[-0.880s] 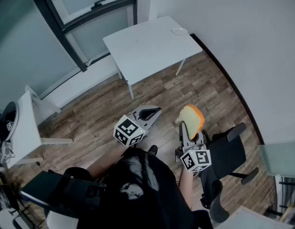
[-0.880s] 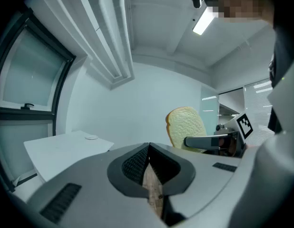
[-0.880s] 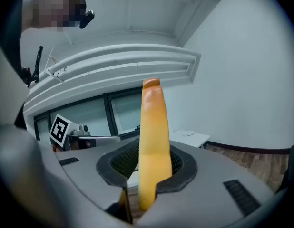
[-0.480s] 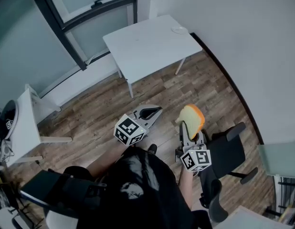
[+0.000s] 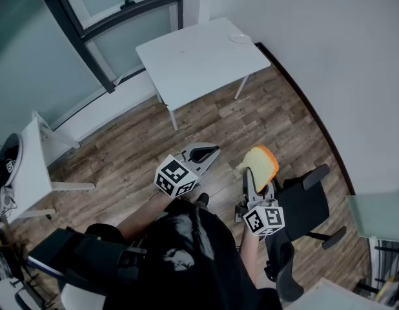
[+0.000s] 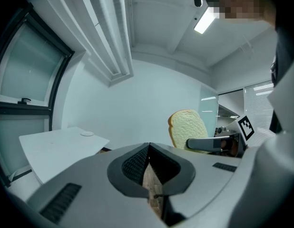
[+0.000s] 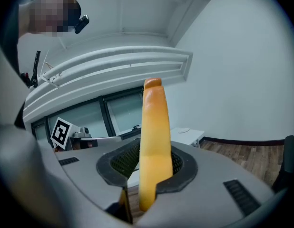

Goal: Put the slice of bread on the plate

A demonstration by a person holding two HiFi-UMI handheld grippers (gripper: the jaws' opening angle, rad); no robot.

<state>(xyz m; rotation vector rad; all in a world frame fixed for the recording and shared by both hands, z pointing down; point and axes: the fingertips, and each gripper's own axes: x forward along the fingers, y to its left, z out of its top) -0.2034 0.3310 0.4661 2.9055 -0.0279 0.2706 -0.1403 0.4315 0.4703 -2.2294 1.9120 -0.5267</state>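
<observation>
The white table [image 5: 199, 60] stands at twelve o'clock from the person, well apart across the wood floor. The right gripper [image 5: 257, 181] is clamped on the lower end of the slice of bread [image 5: 262, 163], which stands upright on edge, probably so it carries without flopping. The left gripper [image 5: 211, 152], at nine o'clock of the bread, is closed with nothing in it, likely just kept clear. The plate [image 5: 240, 38] sits at the table's one-o'clock corner, with no bread on it yet.
</observation>
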